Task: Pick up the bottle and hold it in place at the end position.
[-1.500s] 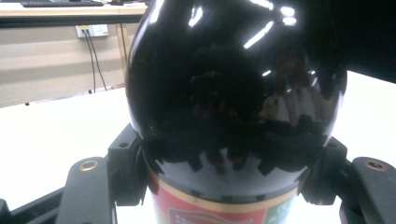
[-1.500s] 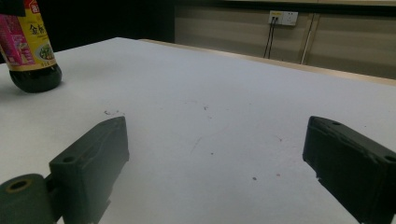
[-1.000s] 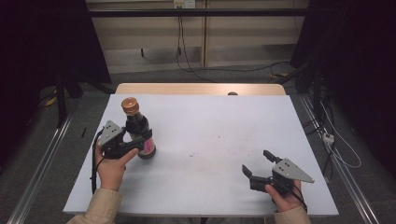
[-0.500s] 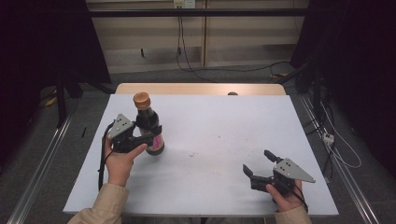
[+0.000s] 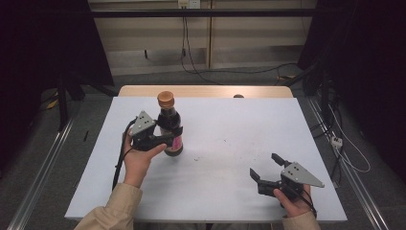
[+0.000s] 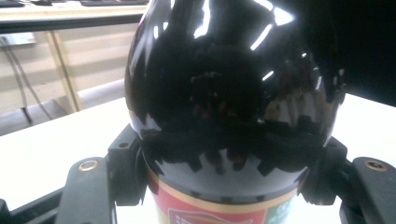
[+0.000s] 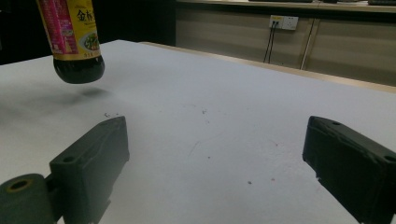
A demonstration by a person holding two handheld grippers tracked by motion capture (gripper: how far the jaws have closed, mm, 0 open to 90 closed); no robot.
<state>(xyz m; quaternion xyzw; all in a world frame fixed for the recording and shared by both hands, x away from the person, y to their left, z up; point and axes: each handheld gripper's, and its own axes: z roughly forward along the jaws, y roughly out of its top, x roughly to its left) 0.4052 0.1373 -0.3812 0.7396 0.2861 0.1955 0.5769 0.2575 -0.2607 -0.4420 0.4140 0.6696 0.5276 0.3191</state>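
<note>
Tabletop (image 5: 210,191): your broad white matte sheet, lightly speckled with dark specks, a tan wooden edge at its far side.
Bottle (image 5: 169,125): glossy dark glass, round shoulders, orange cap, red and yellow label; upright and lifted clear of the tabletop, its shadow beneath it.
Left claw (image 5: 173,136): you have it clamped around the bottle's body, just above the label.
Right claw (image 5: 266,166): jaws wide apart, nothing between them, low over the near right tabletop, well apart from the bottle.

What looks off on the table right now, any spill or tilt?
No spill. The soy sauce bottle hangs upright in the left claw, its base clear of the white table with a shadow beneath. Only small dark specks dot the surface; the orange cap is on.
</note>
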